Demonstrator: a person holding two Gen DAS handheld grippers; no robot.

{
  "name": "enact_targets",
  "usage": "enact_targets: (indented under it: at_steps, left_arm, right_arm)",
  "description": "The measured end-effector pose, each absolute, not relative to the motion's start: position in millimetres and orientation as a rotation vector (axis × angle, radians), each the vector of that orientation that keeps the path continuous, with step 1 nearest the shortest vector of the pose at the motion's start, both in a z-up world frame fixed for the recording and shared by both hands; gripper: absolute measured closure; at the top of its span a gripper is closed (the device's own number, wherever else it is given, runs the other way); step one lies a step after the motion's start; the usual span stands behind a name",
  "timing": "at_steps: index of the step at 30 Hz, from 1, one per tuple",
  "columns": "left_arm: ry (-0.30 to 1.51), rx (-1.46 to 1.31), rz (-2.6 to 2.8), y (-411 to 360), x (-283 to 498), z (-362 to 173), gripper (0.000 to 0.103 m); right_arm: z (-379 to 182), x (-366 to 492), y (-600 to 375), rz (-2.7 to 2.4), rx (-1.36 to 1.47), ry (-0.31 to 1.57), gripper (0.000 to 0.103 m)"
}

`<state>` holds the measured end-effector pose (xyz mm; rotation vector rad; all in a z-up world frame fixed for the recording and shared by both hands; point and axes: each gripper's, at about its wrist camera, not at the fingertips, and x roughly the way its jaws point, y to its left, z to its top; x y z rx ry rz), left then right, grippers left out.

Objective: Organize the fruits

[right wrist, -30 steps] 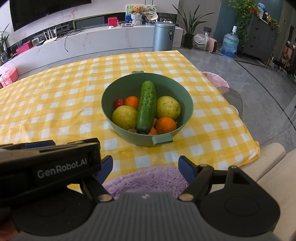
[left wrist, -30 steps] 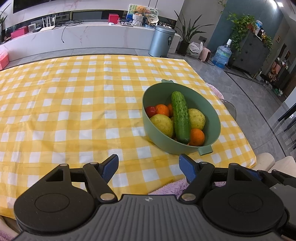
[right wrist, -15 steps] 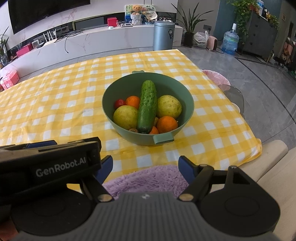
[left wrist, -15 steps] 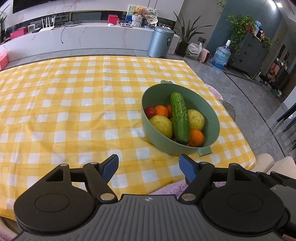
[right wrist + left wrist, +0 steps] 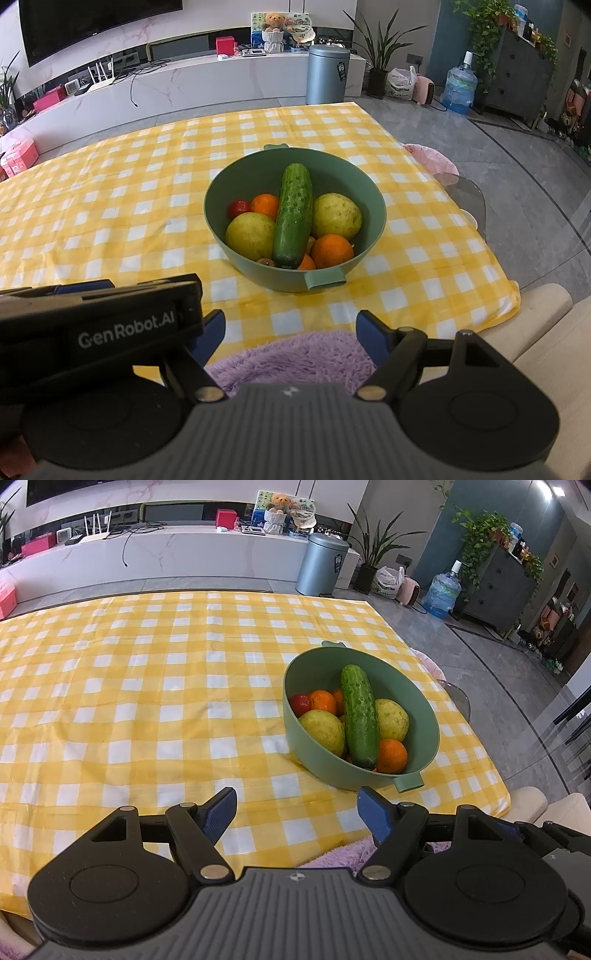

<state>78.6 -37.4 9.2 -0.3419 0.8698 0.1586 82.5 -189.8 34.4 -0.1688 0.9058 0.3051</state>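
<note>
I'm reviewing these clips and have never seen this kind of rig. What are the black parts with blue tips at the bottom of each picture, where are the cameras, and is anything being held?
No robot arm here: a person holds a two-finger tool in each hand, with a wide-angle camera on each looking along its fingers. One picture is from the left gripper, the other from the right gripper. Both are open and hold nothing. On the yellow checked tablecloth stands a green bowl with a cucumber, two yellow-green fruits, oranges and a small red fruit. The black block reading GenRobot.AI is the left tool seen from the right one.
</note>
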Motion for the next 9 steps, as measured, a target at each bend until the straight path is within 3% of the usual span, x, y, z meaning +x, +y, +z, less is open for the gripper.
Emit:
enact_targets:
  at_steps: [9]
  left_arm:
    - [0.858, -0.312, 0.183, -37.3, 79.5, 10.2, 0.016]
  right_arm:
    - [34.7, 82.9, -190.7, 0.31, -0.159, 0.901, 0.028]
